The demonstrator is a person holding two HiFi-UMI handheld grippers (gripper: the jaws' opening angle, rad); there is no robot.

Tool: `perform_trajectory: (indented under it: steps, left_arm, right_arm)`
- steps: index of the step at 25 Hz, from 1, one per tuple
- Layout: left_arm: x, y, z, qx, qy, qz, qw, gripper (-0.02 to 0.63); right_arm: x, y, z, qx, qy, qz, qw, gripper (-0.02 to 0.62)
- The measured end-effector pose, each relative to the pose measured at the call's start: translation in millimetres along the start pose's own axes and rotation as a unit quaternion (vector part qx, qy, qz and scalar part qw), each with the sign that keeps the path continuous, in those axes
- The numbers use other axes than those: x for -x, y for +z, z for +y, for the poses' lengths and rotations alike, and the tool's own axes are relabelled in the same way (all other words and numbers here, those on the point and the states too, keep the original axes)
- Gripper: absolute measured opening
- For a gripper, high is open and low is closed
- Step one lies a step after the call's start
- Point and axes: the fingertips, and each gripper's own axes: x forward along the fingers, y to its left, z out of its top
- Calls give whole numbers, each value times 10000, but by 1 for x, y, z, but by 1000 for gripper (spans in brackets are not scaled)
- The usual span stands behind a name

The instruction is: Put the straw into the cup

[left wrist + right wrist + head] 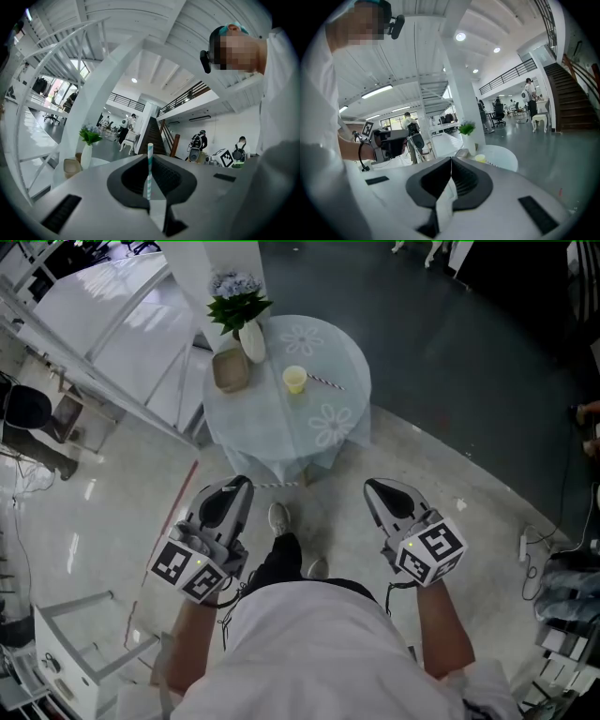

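A yellow cup (294, 379) stands on the round table (323, 432) ahead; it also shows in the right gripper view as the cup (480, 158). A striped straw (325, 382) lies on the table just right of the cup. My left gripper (246, 482) is held low, well short of the table. Its jaws (149, 157) are shut on a teal-and-white striped straw (149, 176) that stands upright between them. My right gripper (370, 486) is level with the left one, also short of the table. The right jaws (451, 161) are shut with nothing between them.
A plant in a white vase (247, 332) and a small tan basket (231, 369) stand at the table's far left. A white staircase (112, 324) runs along the left. The person's shoes (279, 517) are on the floor between the grippers. Other people stand far off.
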Motion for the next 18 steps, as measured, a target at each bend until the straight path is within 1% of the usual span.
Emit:
perform_trajectory:
  steps: [12,18]
  left_arm:
    - [-56,13,103,157,-108,143,9997,38]
    - [-83,28,150,206,-226,207,9993,38]
  right_arm:
    - [-103,22,-38,-85,-94,200,9997,23]
    - [-151,38,-52,-152,-187,323,9992,23]
